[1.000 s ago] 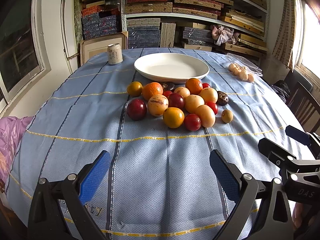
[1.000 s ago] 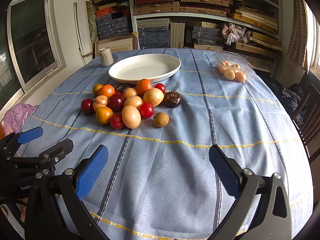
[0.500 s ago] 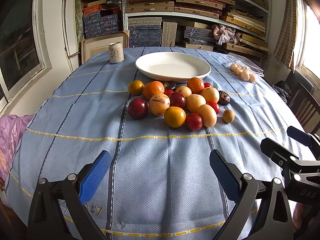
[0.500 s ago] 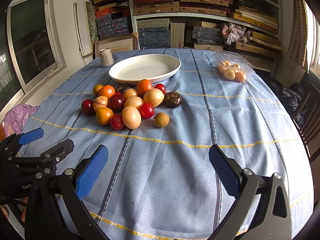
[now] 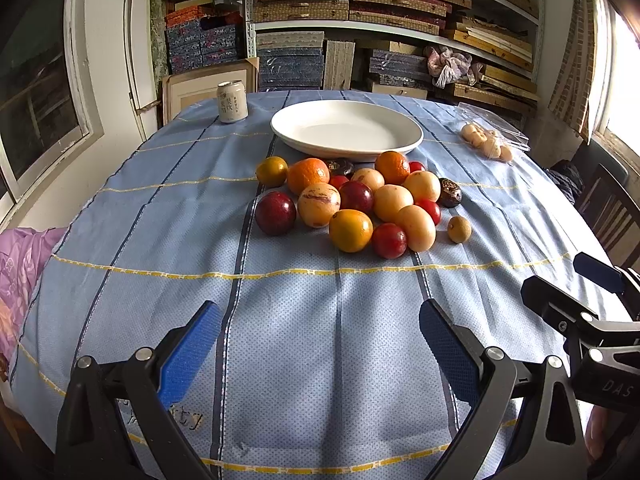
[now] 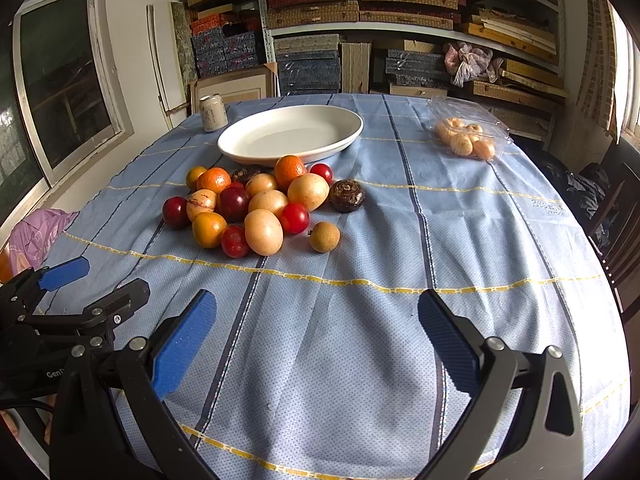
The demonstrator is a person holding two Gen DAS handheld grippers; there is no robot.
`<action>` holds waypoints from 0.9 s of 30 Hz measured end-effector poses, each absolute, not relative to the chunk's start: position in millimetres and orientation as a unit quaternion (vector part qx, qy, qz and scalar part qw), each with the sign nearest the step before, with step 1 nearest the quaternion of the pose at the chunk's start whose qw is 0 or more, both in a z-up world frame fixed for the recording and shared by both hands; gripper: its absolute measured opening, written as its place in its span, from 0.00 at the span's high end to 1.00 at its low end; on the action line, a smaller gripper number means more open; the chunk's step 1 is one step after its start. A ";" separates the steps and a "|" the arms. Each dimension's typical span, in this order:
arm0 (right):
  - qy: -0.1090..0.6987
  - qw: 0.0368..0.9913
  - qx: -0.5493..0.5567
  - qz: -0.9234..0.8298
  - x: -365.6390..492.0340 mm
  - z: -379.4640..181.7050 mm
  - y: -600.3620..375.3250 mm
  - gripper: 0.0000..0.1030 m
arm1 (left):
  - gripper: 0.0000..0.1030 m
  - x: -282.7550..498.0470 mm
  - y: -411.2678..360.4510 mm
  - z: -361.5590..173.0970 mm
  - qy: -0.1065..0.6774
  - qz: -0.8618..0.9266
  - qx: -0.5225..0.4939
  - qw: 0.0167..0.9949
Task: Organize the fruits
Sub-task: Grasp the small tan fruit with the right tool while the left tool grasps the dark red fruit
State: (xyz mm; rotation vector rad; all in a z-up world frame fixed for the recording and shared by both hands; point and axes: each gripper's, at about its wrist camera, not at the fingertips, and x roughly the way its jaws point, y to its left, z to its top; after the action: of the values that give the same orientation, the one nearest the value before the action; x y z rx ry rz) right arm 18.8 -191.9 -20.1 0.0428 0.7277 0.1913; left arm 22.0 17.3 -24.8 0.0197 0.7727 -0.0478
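Both grippers hover low over the near edge of the blue tablecloth (image 5: 320,340), side by side. Left gripper (image 5: 320,344): jaws spread wide, nothing between the blue pads. Right gripper (image 6: 318,336): the same, wide and empty.

Fruit pile (image 5: 360,204) sits at 12 o'clock from the left gripper, slightly toward 11 o'clock from the right, well apart from both. White oval plate (image 5: 347,130) just beyond the pile, empty; nothing moved yet, by the look of it.

Judgement on the step: reach and first pick. Best to start with outliers, since the pile is tightly packed and round fruit will roll if nudged. The small tan longan-like fruit (image 6: 324,236) stands alone at the pile's 4 o'clock edge, an easy start for the right. The dark red plum (image 5: 275,213) at the 9 o'clock edge suits the left. Straddle each fruit squarely and close gently.

Hard to make out: two dark wrinkled fruits, one (image 6: 346,195) at the right edge, the other half hidden behind the oranges. Contents of the clear plastic pack (image 6: 466,136) at 1 o'clock are blurred: pale round items. Can (image 5: 232,101) label unreadable.
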 end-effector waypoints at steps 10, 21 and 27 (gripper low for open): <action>0.361 0.927 0.024 0.101 23.1 -25.5 -191.3 0.04 | 0.03 27.6 15.4 -31.8 0.389 -0.027 0.011 0.921; 0.293 0.938 0.076 0.167 58.0 11.4 -244.3 0.04 | 0.03 76.2 38.5 -37.4 0.409 -0.059 -0.007 0.911; 0.334 0.926 0.045 0.169 91.8 -9.2 -231.9 0.04 | 0.03 115.5 38.2 -49.1 0.439 -0.094 -0.012 0.893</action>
State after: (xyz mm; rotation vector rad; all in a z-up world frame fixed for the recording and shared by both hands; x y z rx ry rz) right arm 91.8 -231.9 -9.2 0.0926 0.6859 0.3458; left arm 115.5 38.2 -49.1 -0.0252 0.9116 -0.1954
